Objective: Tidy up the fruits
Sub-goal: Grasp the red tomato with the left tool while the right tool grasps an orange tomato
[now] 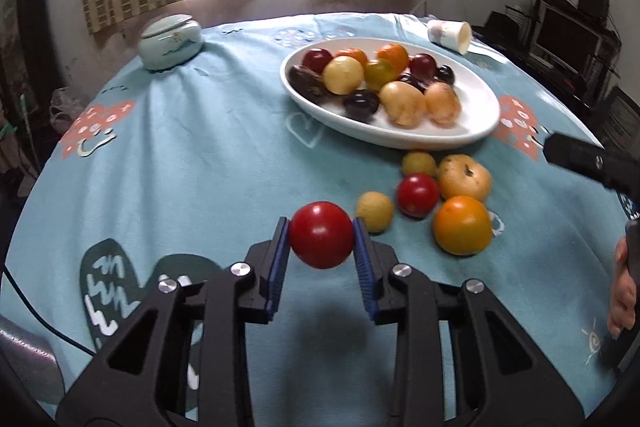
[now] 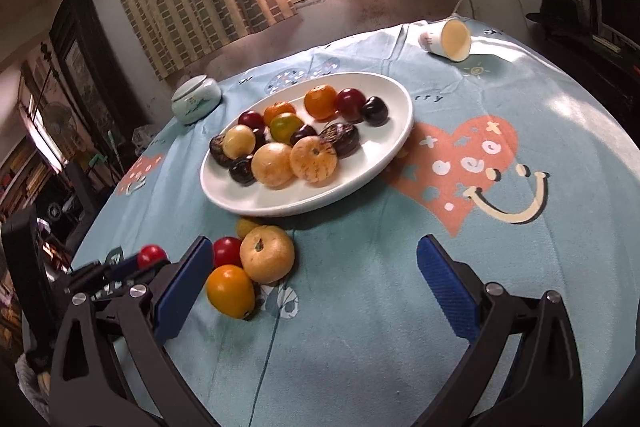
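My left gripper [image 1: 321,235] is shut on a red tomato [image 1: 321,234], its blue pads pressing both sides just above the cloth. Right of it lie loose fruits: a small yellow one [image 1: 374,211], a red tomato [image 1: 417,195], a tan apple-like fruit [image 1: 465,177], an orange fruit [image 1: 463,225]. A white oval plate [image 1: 476,95] farther back holds several mixed fruits. In the right wrist view my right gripper [image 2: 312,287] stands open over bare cloth, with the orange fruit [image 2: 231,291] and tan fruit [image 2: 267,253] just inside its left finger. The held tomato [image 2: 151,255] shows at far left.
A pale green lidded jar [image 1: 170,42] stands at the table's back left. A white cup [image 1: 450,33] lies on its side at the back right. The round table carries a light blue patterned cloth [image 1: 192,163]. A hand [image 1: 623,287] shows at the right edge.
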